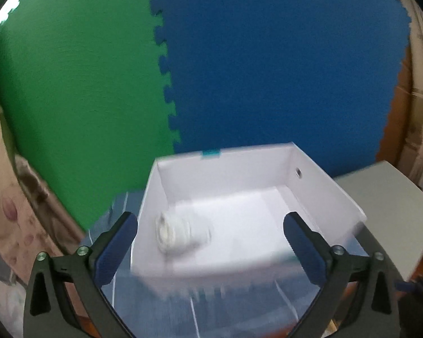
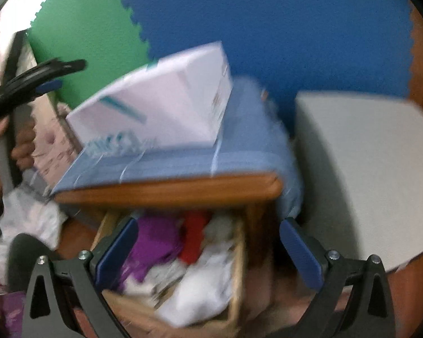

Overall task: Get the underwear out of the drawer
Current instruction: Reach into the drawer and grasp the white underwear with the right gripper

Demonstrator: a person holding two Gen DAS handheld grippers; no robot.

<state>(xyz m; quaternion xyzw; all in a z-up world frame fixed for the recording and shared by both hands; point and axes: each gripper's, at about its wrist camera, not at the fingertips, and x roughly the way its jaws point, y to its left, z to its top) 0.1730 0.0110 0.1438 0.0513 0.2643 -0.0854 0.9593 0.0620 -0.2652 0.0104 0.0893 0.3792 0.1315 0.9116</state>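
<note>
- The left gripper [image 1: 210, 242] hangs with its jaws wide apart and empty, low in the frame before a white box [image 1: 327, 194].
- A rolled white underwear [image 1: 177, 232] lies inside the box, lower left.
- The right gripper [image 2: 208, 249] is spread open above the drawer [image 2: 238, 278], which is packed with purple, red and white garments [image 2: 194, 281].

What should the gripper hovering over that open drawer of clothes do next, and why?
Probably lower the right gripper into the drawer and close on one garment, say the purple garment. Its jaws stand open and empty above the pile, and one white rolled piece already lies in the white box.
</note>
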